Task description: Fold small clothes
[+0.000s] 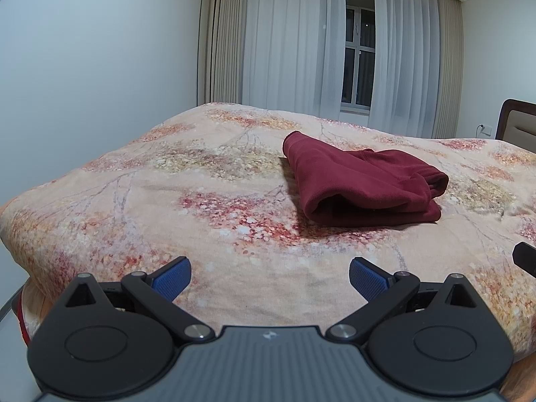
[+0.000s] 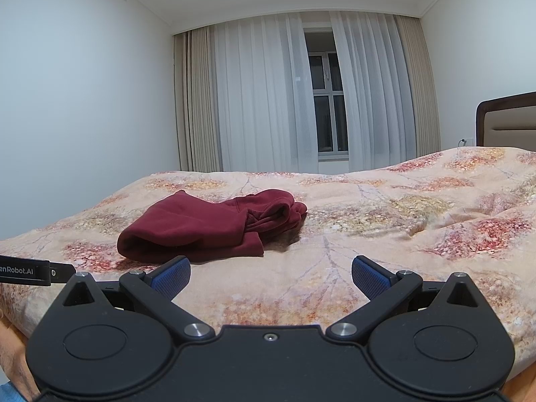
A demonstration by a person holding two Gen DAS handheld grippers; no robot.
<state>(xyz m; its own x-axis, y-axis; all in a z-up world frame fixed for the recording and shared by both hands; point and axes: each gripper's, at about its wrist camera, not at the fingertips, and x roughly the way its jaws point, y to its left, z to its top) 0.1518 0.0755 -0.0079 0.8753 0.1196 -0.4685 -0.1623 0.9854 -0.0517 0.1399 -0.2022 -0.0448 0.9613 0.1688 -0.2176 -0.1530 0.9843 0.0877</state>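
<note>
Left wrist view is showing the maroon garment (image 1: 361, 184) lying on the floral bedspread (image 1: 167, 201), already doubled over into a thick bundle, with a rounded fold facing the camera and looser cuffs or hems bunching at its right end. The left gripper (image 1: 270, 276) is hovering over the near edge of the bed, its 2 blue pads (image 1: 172, 278) standing wide apart and holding nothing. From the right wrist view, the right gripper (image 2: 270, 276) is likewise gaping and empty, well short of the garment (image 2: 201, 227), which is sitting ahead and to its left.

I am judging the cloth to be soft, light fleece or knit: it is sagging and will slump rather than hold a crease, but it is not slippery. The stacked layers are likely to slide apart if pinched at only 1 layer, so the sensible hold is at the 2 near corners of the folded edge, catching all layers. The loose end is looking untidy and may need tucking.
</note>
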